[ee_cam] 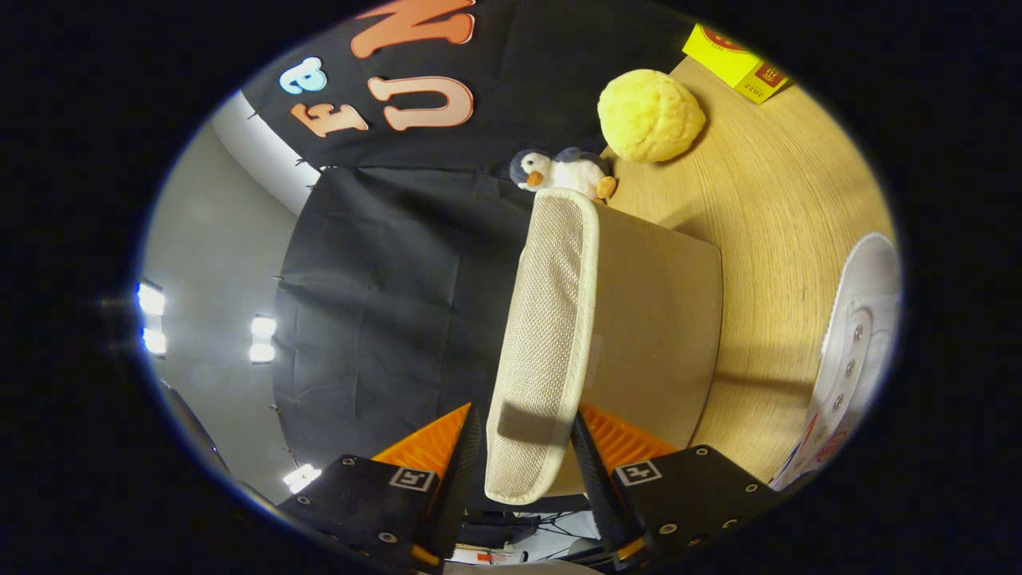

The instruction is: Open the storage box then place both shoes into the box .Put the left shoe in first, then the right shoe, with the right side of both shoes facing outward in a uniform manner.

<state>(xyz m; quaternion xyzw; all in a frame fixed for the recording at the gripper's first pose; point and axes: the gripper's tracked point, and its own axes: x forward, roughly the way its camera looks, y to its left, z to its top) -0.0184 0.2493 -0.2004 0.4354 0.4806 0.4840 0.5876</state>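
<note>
The gripper (pixel 523 451) is closed on the woven lid (pixel 547 319) of the storage box (pixel 651 319), lifted on edge, while on the wooden table (pixel 766 184) a white shoe (pixel 850 351) lies beside the box, with a toy penguin (pixel 563 172), yellow ball (pixel 651 116) and yellow carton (pixel 734 64) beyond.

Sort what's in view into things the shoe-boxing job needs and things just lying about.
Needed: storage box; its woven lid, edge-on between the gripper fingers, which seem closed on it; white shoe beside the box.

Lying about: penguin toy, yellow ball, yellow carton.

Toy penguin (pixel 559 172), yellow ball (pixel 651 114), yellow carton (pixel 734 62) on wooden table (pixel 782 200).
</note>
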